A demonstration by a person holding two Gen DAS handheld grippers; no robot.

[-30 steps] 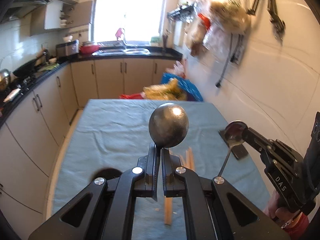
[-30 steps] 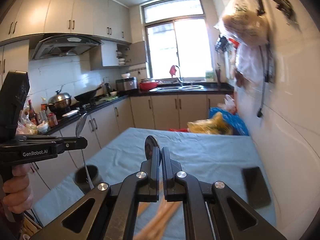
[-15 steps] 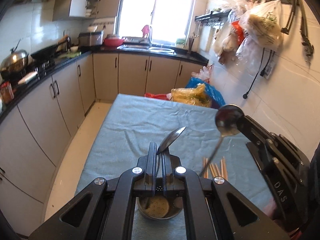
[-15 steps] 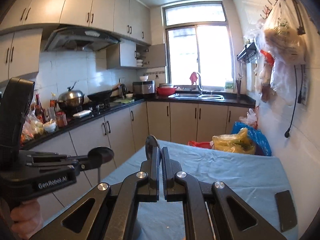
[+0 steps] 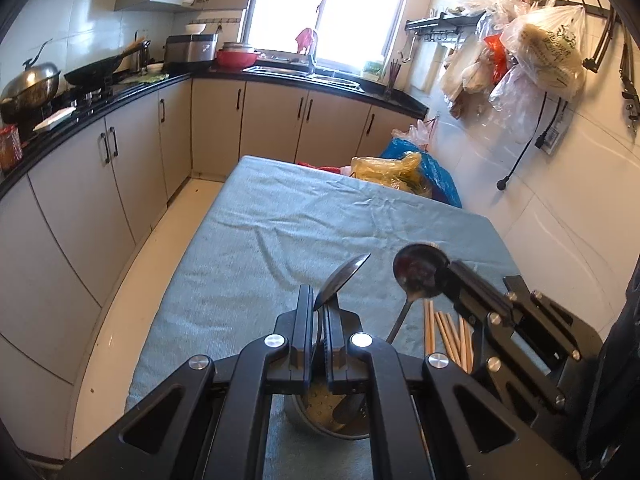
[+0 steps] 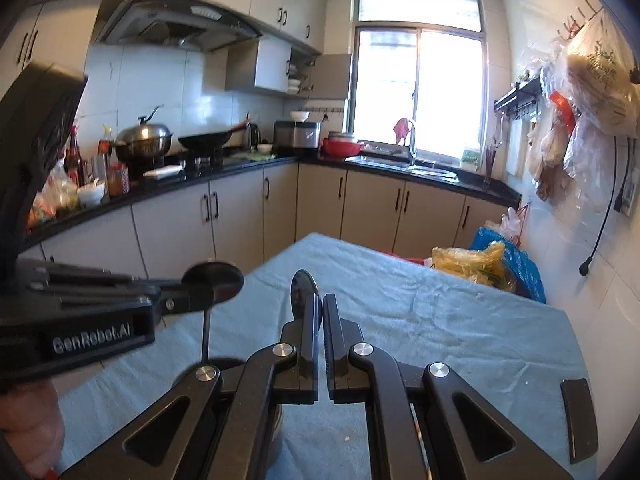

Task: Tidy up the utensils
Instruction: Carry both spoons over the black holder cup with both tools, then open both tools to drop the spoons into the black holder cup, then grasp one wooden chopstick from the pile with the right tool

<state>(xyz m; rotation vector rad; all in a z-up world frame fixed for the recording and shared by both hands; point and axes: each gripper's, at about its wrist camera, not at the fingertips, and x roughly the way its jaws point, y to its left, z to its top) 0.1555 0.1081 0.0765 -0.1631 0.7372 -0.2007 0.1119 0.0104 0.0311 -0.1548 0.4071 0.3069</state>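
My left gripper (image 5: 318,312) is shut on a steel spoon (image 5: 344,278), whose bowl sticks up above the fingers. Its handle runs down toward a metal cup (image 5: 316,420) standing right under the fingers on the blue-clothed table (image 5: 280,240). My right gripper (image 5: 454,274) comes in from the right, shut on a second spoon (image 5: 420,270) whose handle slants down toward the same cup. In the right wrist view, the right gripper (image 6: 320,308) pinches its spoon (image 6: 304,292). There the left gripper (image 6: 176,304) holds the other spoon (image 6: 214,280) at the left.
Several wooden chopsticks (image 5: 448,336) lie on the cloth right of the cup. A flat black object (image 6: 578,412) rests near the table's right edge. Plastic bags (image 5: 404,172) sit past the far end. Cabinets and a counter run along the left; the tiled wall is close on the right.
Both grippers have carried their spoons down and closer together. The cup now sits right under the left fingers. The left spoon's bowl has rolled from face-on to nearly edge-on.
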